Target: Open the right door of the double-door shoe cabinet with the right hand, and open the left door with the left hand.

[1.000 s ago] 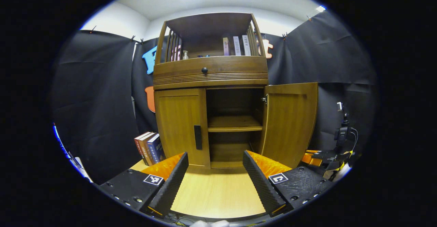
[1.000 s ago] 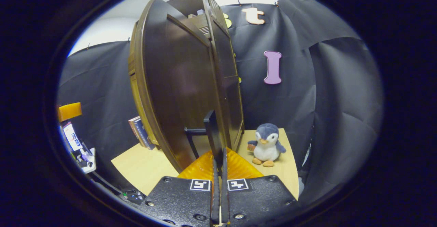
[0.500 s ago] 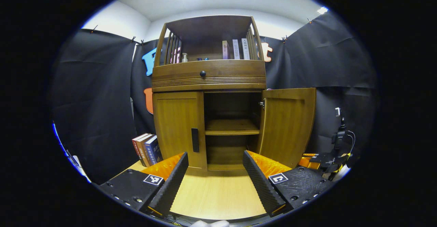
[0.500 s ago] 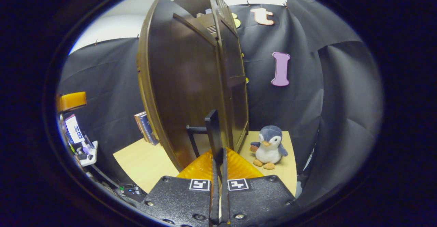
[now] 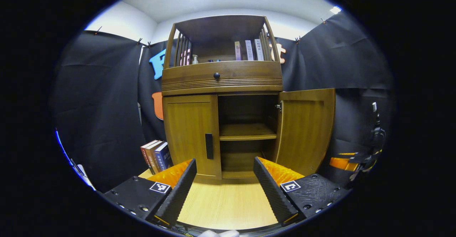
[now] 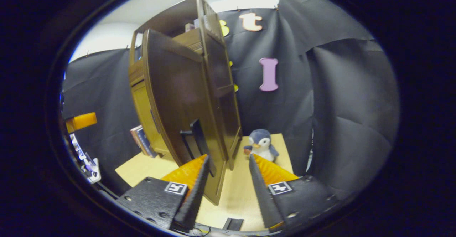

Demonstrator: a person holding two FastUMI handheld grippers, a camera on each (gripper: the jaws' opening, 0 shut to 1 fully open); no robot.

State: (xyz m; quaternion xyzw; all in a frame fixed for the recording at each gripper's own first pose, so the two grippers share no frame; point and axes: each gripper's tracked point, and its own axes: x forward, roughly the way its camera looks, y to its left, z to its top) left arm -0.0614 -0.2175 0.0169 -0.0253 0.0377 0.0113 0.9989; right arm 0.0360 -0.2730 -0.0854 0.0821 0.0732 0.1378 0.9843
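beside the swung-out right door point(image 6: 178, 105), my right gripper point(image 6: 226, 180) has just let go, fingers apart; left gripper point(image 5: 224, 183), also spread, faces the closed left door point(image 5: 190, 133).

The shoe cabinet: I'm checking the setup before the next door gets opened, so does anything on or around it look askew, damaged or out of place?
Nothing stands out. The shoe cabinet stands upright, its right door swung open, its left door shut flush. The books beside it lean a little, and a plush penguin sits upright on the floor.
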